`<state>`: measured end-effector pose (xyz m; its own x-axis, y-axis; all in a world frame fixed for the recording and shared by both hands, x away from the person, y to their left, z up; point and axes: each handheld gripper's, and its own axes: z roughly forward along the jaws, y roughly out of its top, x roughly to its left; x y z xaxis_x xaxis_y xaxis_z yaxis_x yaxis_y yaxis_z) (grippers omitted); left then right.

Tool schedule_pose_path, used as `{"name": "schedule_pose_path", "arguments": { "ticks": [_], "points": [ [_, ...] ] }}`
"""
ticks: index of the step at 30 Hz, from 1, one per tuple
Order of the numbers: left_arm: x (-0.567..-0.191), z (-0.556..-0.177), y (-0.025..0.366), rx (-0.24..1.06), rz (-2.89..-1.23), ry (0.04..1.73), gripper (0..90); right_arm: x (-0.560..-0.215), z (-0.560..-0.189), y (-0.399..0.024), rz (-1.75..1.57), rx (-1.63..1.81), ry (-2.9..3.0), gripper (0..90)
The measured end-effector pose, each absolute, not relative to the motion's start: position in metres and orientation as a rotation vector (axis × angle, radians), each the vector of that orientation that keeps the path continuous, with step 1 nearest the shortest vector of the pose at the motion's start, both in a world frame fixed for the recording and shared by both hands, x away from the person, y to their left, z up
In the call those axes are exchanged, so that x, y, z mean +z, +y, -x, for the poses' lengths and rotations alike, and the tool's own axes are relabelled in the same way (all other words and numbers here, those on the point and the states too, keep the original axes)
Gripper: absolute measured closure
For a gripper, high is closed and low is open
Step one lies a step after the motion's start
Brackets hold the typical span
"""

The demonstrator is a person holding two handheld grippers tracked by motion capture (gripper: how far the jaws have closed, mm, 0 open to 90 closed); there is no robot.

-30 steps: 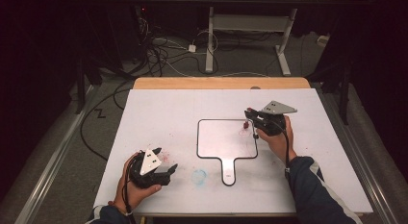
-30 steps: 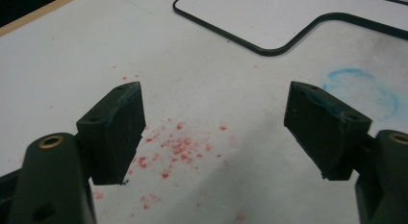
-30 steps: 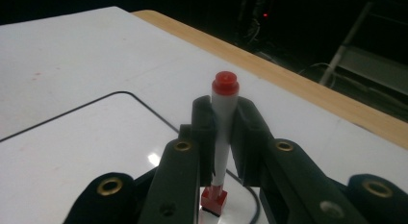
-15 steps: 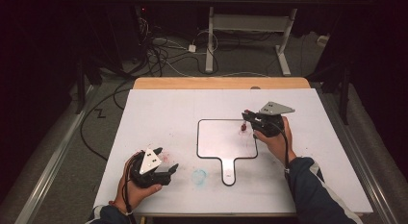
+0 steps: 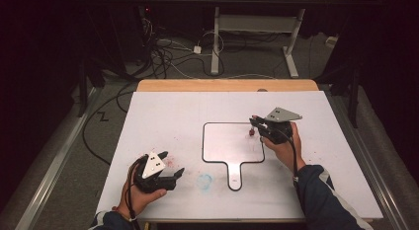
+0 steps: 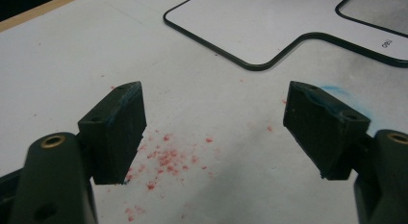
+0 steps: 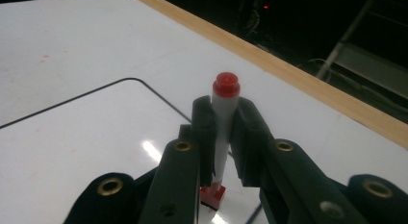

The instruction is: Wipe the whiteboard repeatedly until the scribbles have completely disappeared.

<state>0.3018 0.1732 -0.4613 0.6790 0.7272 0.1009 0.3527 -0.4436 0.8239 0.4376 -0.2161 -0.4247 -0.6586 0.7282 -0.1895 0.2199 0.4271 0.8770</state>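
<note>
Red smudges [image 6: 166, 159] beside whiteboard [image 5: 228, 143]

- My high view looks forward and down from above the person's side, taking in the whole table [image 5: 163, 116] and the floor beyond.
- My left gripper view sits low and close over the table, facing along its jaws toward the board [image 6: 269, 27].
- My right gripper view looks along its jaws, very near the marker [image 7: 222, 123], toward the table's far edge.
- All three views share the board [image 5: 232, 141].
</note>
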Motion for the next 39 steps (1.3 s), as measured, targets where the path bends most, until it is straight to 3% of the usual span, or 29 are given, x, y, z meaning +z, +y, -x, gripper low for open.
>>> {"name": "schedule_pose_path", "arguments": {
  "ticks": [39],
  "points": [
    [-0.464,-0.302,0.17,0.591,-2.106,0.814,22.2,-0.424,-0.423,-0.212,-0.74,1.159,2.149,81.6]
  ]
}}
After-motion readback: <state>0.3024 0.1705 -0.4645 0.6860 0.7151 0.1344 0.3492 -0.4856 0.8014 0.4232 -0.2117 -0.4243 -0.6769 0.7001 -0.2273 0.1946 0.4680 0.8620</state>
